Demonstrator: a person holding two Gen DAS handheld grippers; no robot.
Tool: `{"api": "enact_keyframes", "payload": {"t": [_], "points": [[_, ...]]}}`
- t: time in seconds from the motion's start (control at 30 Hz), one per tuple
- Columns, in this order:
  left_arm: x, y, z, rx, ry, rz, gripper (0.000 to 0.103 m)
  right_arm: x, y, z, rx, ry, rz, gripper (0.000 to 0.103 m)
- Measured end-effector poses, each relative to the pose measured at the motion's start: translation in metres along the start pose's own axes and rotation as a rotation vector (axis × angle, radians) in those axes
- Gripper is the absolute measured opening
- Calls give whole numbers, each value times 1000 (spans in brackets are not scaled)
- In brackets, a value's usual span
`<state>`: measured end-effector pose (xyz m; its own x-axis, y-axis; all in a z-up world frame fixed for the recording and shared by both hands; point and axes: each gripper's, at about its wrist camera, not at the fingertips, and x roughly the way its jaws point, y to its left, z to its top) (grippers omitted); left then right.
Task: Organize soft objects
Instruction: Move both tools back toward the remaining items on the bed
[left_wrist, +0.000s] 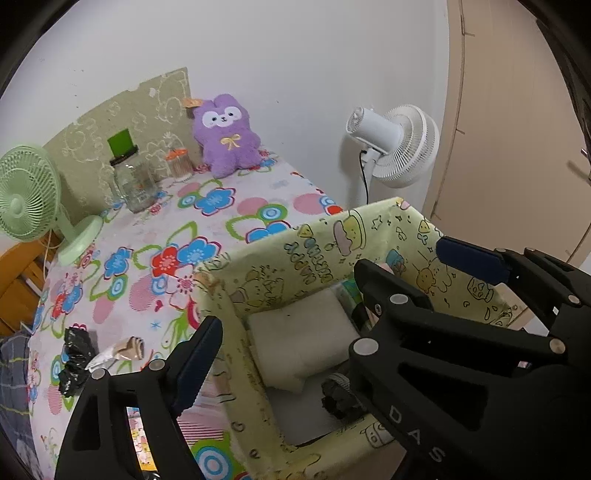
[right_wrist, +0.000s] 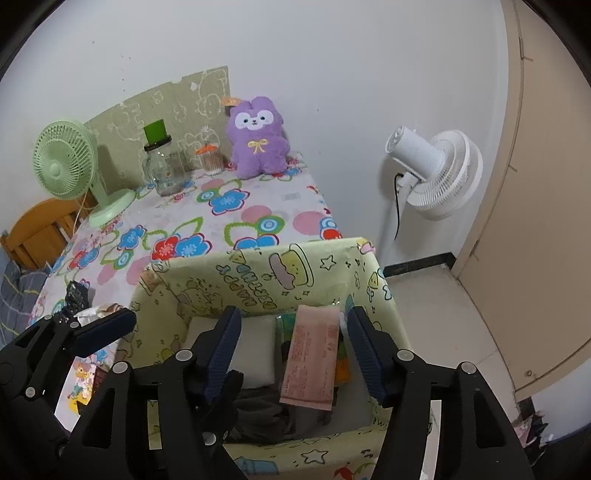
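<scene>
At the near right corner of the bench (right_wrist: 255, 214), which wears a cloth printed with bright flowers, stands a pale yellow fabric box (right_wrist: 258, 280) with cartoon drawings on its walls. Both tools hang over its open top. The right tool (right_wrist: 291, 350) has its jaws spread, and between them, not pressed by either pad, lies a pink packet (right_wrist: 312, 358) that leans on other things inside the box. Beside the packet, toward the box's left wall, lies a white folded cloth (right_wrist: 258, 354), and something dark and soft sits in the box's near part; what it is cannot be told. The left tool (left_wrist: 332, 295) is open wide too, one finger outside the box's left wall and the other above its right side, with nothing gripped.

Along the far edge of the bench a purple plush toy (left_wrist: 227, 136) sits upright against the wall. Left of it stand a small jar with an orange top (left_wrist: 179, 166), a glass jar (left_wrist: 135, 184) and, at the far left corner, a green desk fan (left_wrist: 29, 195). Near the left edge lie a crumpled black bag (left_wrist: 75, 354) and a small brown and white wrapper (left_wrist: 125, 350). Off the bench, on the floor to the right, stands a white fan (right_wrist: 439, 173).
</scene>
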<state>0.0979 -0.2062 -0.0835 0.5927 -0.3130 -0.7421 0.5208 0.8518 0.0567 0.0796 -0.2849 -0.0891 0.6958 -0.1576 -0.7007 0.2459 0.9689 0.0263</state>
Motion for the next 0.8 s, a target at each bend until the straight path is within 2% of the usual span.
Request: {"api": "enact_keyframes", "payload": {"t": [0.2,0.8], "points": [[-15,9,-3,-11,-30,13,90,-15,9,2,-12,-44,-8,73],[-67,48,-11,-56,-139,60,97,-60,55,9,-24,-132,30,84]]}}
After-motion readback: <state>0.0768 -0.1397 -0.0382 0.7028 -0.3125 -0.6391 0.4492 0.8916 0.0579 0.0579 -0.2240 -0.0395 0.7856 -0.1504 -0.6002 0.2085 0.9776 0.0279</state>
